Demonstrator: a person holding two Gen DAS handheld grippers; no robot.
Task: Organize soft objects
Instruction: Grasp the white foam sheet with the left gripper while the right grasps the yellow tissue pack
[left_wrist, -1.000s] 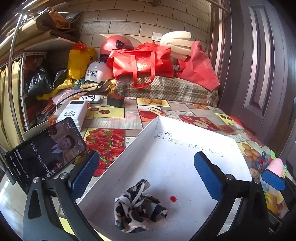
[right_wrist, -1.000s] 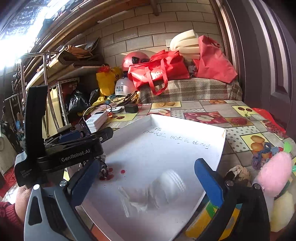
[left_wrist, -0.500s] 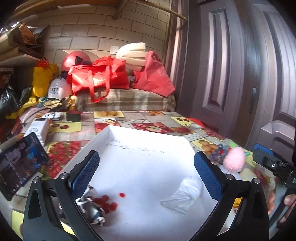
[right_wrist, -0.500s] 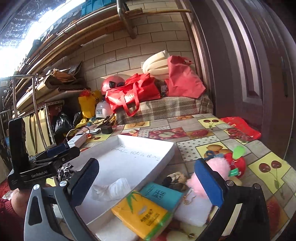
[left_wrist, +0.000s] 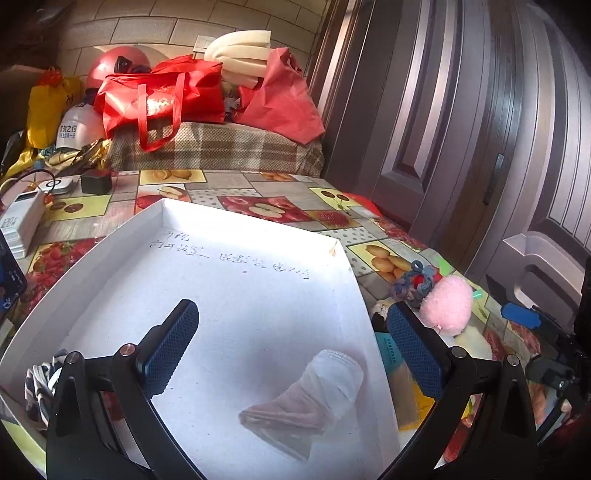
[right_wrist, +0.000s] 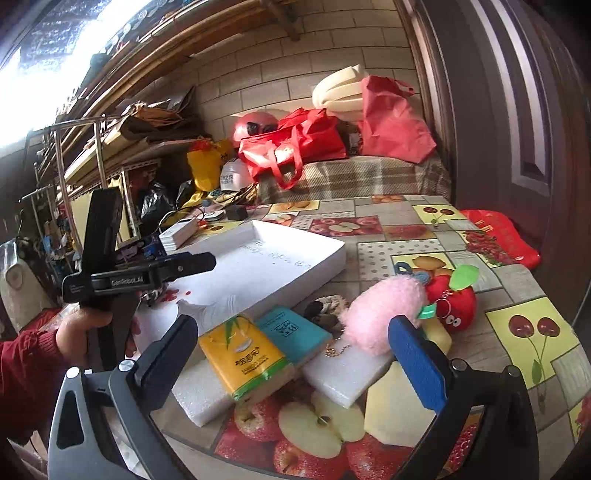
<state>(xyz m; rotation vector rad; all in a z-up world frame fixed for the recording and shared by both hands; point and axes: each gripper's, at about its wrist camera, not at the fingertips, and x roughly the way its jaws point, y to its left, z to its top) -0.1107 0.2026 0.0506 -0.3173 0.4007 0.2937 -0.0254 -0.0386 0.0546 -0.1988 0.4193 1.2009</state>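
Note:
A white tray (left_wrist: 110, 266) holds a white sock (left_wrist: 321, 391) and a black-and-white patterned cloth (left_wrist: 37, 384) at its near left corner. My left gripper (left_wrist: 291, 350) hovers open above the tray, with the sock just below and to the right of its fingers. My right gripper (right_wrist: 291, 354) is open over a pile beside the tray: a yellow tissue pack (right_wrist: 247, 358), a teal pack (right_wrist: 293, 334), a pink plush (right_wrist: 384, 310), a red apple plush (right_wrist: 450, 299), white foam blocks (right_wrist: 343, 369) and a yellow sponge (right_wrist: 399, 402). Neither gripper holds anything.
The fruit-print tablecloth (right_wrist: 517, 332) ends near a dark door (left_wrist: 461, 129) on the right. Red bags (left_wrist: 162, 96), helmets and a plaid bundle crowd the back. A power bank (left_wrist: 18, 221) and cables lie left of the tray. A hand (right_wrist: 85, 332) holds the left gripper.
Both views have swung to the right. The right gripper left the tray and now stands over the pile. The left gripper shifted from the patterned cloth toward the sock.

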